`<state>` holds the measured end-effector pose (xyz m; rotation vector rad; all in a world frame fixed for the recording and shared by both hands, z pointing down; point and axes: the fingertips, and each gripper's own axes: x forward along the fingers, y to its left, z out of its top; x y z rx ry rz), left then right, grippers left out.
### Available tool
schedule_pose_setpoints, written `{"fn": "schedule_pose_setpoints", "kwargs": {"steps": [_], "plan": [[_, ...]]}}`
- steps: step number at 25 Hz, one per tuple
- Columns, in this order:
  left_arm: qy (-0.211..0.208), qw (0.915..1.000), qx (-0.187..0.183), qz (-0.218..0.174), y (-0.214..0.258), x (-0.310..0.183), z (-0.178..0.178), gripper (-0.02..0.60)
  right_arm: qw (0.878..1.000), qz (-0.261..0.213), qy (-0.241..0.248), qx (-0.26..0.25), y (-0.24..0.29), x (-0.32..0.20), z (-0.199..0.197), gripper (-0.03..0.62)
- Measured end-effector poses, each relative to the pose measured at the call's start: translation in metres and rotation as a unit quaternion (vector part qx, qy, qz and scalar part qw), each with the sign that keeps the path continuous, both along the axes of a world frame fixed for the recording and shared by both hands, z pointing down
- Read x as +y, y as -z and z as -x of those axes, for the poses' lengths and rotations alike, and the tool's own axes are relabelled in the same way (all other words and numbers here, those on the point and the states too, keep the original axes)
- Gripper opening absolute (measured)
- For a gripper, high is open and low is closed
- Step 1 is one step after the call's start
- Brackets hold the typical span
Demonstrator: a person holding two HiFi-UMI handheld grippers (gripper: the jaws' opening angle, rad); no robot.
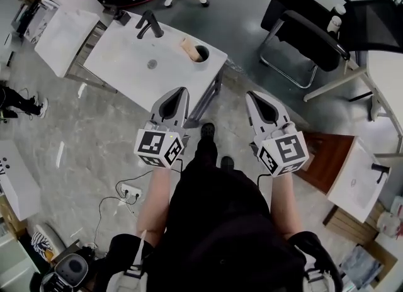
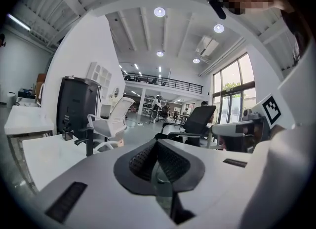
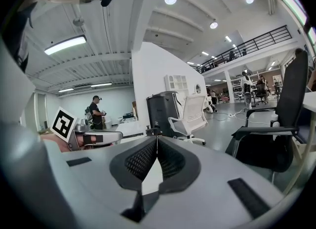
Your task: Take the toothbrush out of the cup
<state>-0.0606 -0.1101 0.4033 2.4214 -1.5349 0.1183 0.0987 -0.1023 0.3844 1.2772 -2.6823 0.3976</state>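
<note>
The person stands on a grey marble-patterned floor and holds both grippers at chest height, well short of the white vanity top [image 1: 129,55] that fills the upper centre of the head view. The cup [image 1: 201,53] stands near the right-hand far corner of that top, seen from above as a dark round mouth. A tan handle, apparently the toothbrush [image 1: 188,47], leans out over the cup's left rim; its head cannot be made out. A black faucet [image 1: 149,25] rises at the top's far edge, to the upper left of the cup, and a round drain [image 1: 152,64] lies on the surface below it.

The left gripper [image 1: 177,94] points up the frame toward the vanity's near edge. In the left gripper view its ribbed pads [image 2: 143,160] meet at the tips with nothing between them. The right gripper [image 1: 255,97] is level with it, to the right, over bare floor. In the right gripper view its jaws are likewise pressed together and empty. Both grippers are well apart from the cup.

A black chair [image 1: 305,23] stands at the upper right of the head view, and a white power strip [image 1: 130,190] lies on the floor at the lower left.
</note>
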Motion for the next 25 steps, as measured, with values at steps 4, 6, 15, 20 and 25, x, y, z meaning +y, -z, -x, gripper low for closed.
{"fn": "schedule_pose_setpoints", "kwargs": {"steps": [4, 6, 15, 20, 25], "plan": [[-0.015, 0.9999, -0.002, -0.004, 0.001, -0.046, 0.011, 0.017, 1.000, -0.013, 0.001, 0.004, 0.013, -0.039, 0.022, 0.031], [-0.020, 0.9998, -0.002, -0.002, -0.002, -0.067, 0.018, 0.017, 1.000, -0.015, -0.001, 0.009, 0.014, -0.054, 0.029, 0.031], [-0.040, 0.9978, -0.010, 0.051, -0.058, -0.135, 0.043, 0.018, 0.999, -0.012, -0.030, 0.038, 0.009, -0.102, 0.042, 0.031], [-0.058, 0.9951, -0.012, 0.079, -0.084, -0.151, 0.046, 0.020, 0.998, 0.007, -0.036, 0.056, -0.004, -0.115, 0.051, 0.031], [-0.073, 0.9919, -0.007, 0.104, -0.104, -0.160, 0.046, 0.095, 0.998, 0.016, -0.024, 0.062, -0.013, -0.121, 0.062, 0.031]]}}
